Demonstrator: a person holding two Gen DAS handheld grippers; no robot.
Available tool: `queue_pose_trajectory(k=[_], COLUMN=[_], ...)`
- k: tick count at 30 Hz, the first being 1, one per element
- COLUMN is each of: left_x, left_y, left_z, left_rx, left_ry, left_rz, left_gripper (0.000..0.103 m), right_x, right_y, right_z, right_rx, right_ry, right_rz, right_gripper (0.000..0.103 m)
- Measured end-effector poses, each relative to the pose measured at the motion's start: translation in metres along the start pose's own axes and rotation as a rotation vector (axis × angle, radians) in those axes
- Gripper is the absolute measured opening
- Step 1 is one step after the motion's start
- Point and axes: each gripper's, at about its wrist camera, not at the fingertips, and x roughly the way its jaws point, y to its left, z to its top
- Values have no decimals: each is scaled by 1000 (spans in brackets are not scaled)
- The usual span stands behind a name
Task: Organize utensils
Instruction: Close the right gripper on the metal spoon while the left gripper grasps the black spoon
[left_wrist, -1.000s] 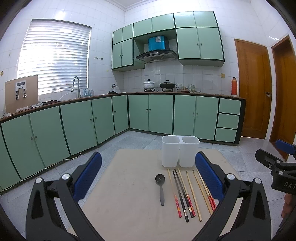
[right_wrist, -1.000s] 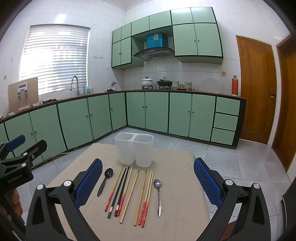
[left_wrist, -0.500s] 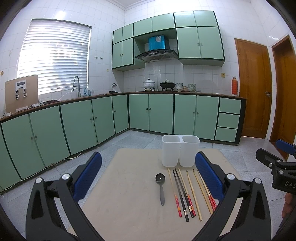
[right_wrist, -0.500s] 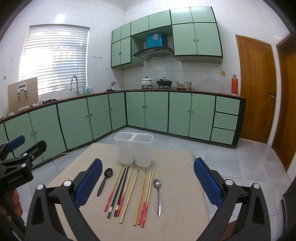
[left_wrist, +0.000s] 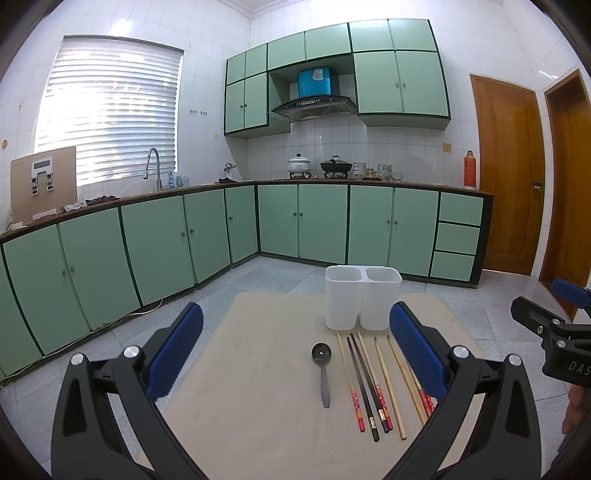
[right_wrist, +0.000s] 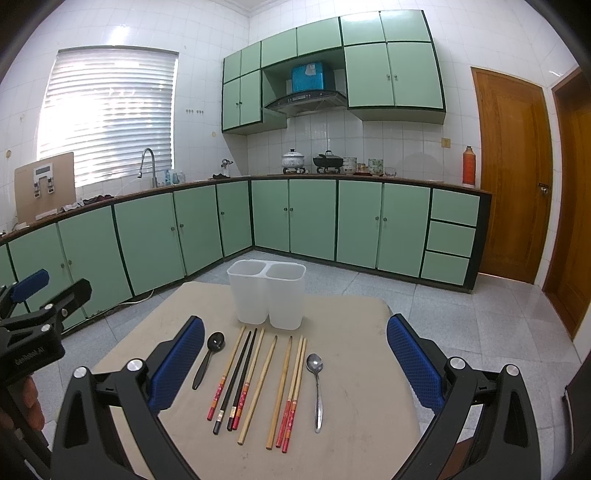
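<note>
A white two-compartment holder (right_wrist: 267, 295) (left_wrist: 362, 297) stands at the far side of a beige table (right_wrist: 362, 369) (left_wrist: 251, 406). In front of it lie a black spoon (right_wrist: 209, 359) (left_wrist: 322, 365), several chopsticks (right_wrist: 255, 376) (left_wrist: 373, 380) in a row, some red-ended, some black, some plain wood, and a metal spoon (right_wrist: 317, 387). My left gripper (left_wrist: 295, 354) hovers open above the near left of the table, holding nothing. My right gripper (right_wrist: 295, 362) hovers open above the utensil row, also holding nothing. Each gripper shows at the edge of the other's view.
Green kitchen cabinets (right_wrist: 314, 218) run along the back and left walls, with a sink tap (right_wrist: 146, 166) and pots (right_wrist: 327, 160) on the counter. Two wooden doors (right_wrist: 509, 173) are on the right. Tiled floor (right_wrist: 480, 314) surrounds the table.
</note>
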Motion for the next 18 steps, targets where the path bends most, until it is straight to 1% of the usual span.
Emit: queue_pose_trajectory(k=[5,11,15,17,18], left_x=[12,47,81,100,109], left_y=[6,16,20,21,21], left_z=[-3,-13,-17,-18,-19], left_rx=[-8,10,25,29,28], left_ry=[26,105,167,208,223], left_rz=[20,60,76,66,62], left_gripper=[98,98,98,98,98], right_x=[15,51,83,102,112], right_y=[-5,-17,-26,-31,-32], right_z=[-4,-7,-9,-11,-13], right_rx=[3,26,43,44,40], right_ry=[41,131,196,230,250], right_rz=[-20,-45,-51,-49,-49], right_gripper=[97,97,97,97,95])
